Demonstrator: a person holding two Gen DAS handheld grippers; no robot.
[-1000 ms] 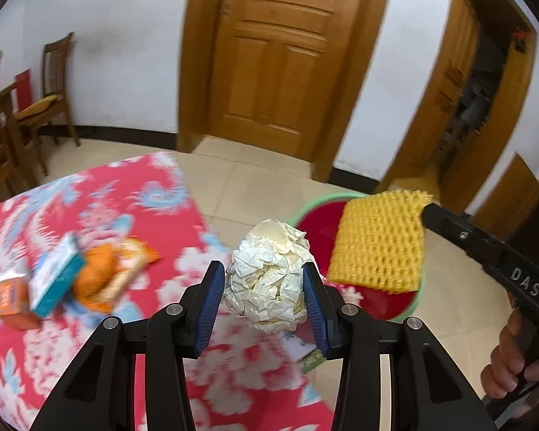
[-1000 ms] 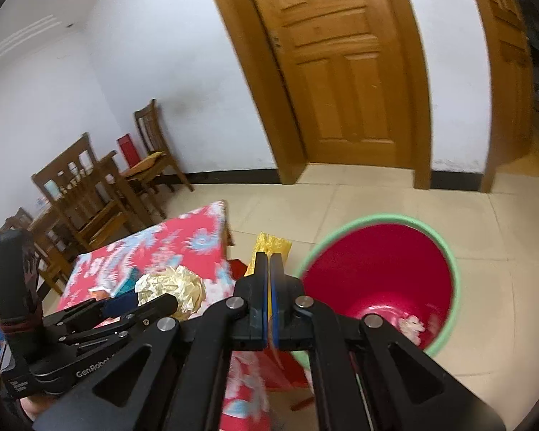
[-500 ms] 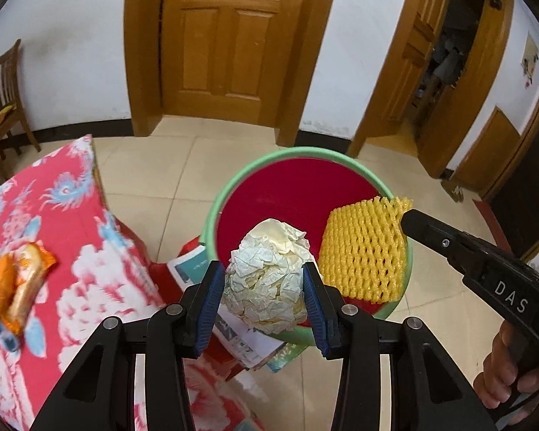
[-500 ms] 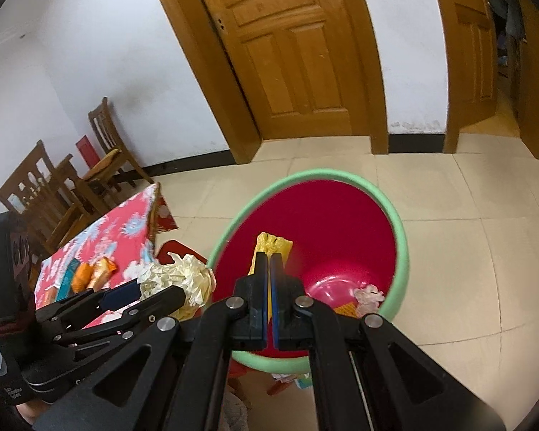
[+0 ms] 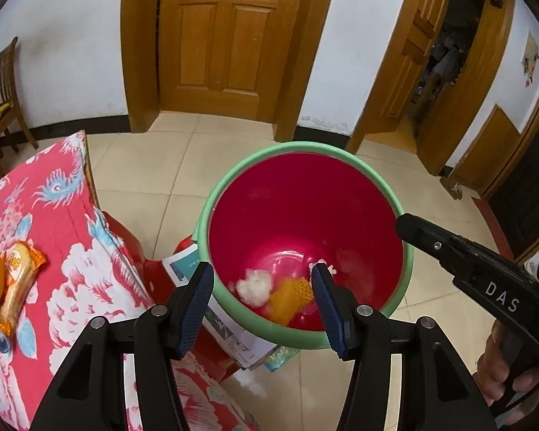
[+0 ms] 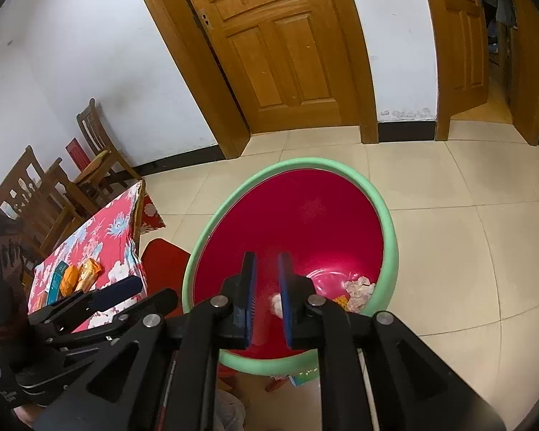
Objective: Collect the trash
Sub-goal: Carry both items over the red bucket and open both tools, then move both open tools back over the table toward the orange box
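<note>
At about nine o'clock from the bin (image 5: 395, 194), orange wrappers (image 5: 7, 287) lay on the table (image 5: 72, 251), nearer the left gripper (image 5: 262, 301), both grippers' jaws having just opened, empty, dropped paper ball (image 5: 253, 285) in bin.

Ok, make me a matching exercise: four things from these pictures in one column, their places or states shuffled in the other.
1. yellow foam net
2. orange snack packet
3. left gripper
4. door

A. shut
B. on the flowered tablecloth
C. jaws open, nothing between them
D. at the bottom of the red bin

Pairs: 1-D, 2-B, 3-C, 4-A
</note>
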